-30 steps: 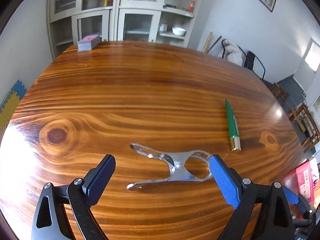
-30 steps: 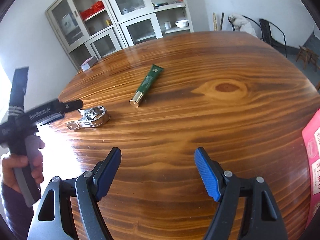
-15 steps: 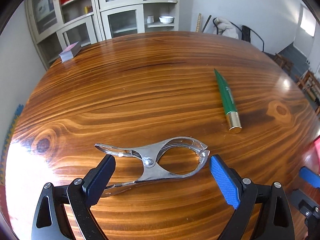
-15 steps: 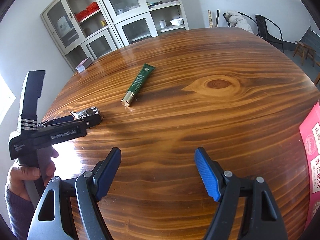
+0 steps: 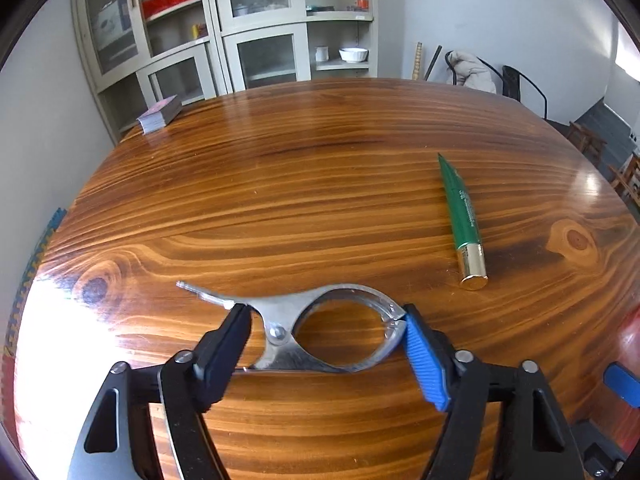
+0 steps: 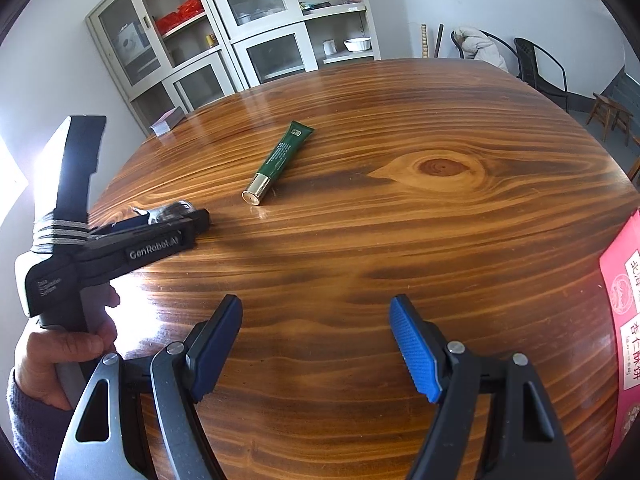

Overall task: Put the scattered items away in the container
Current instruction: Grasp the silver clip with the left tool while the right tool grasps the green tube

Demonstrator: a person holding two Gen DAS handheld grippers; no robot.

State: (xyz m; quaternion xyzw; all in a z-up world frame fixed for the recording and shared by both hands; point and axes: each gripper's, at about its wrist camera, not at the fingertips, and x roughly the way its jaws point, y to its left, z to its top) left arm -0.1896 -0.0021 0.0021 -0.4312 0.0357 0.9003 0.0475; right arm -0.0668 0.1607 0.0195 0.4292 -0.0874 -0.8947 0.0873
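Note:
A shiny metal clamp point(image 5: 280, 308) lies on the round wooden table point(image 5: 320, 168), between the fingers of my left gripper point(image 5: 324, 320). Its jaws are closing: the dark left pad touches the clamp's handle and the blue right pad touches the tip of its ring end. In the right wrist view the left gripper point(image 6: 200, 218) hides most of the clamp point(image 6: 168, 210). A green tube with a gold cap point(image 5: 460, 208) lies further right, apart from both grippers. My right gripper point(image 6: 316, 320) hovers open over bare wood with nothing between its fingers.
A red printed box point(image 6: 624, 300) sits at the table's right edge. A deck of cards point(image 5: 160, 114) rests at the far left edge. Grey glass-door cabinets point(image 5: 260, 40) stand behind the table, chairs point(image 5: 520, 84) to the far right. A hand point(image 6: 60, 344) holds the left gripper's handle.
The left gripper moved forward over the clamp and turned, then its jaws narrowed from wide apart to touching the clamp's ends. The right gripper stayed put.

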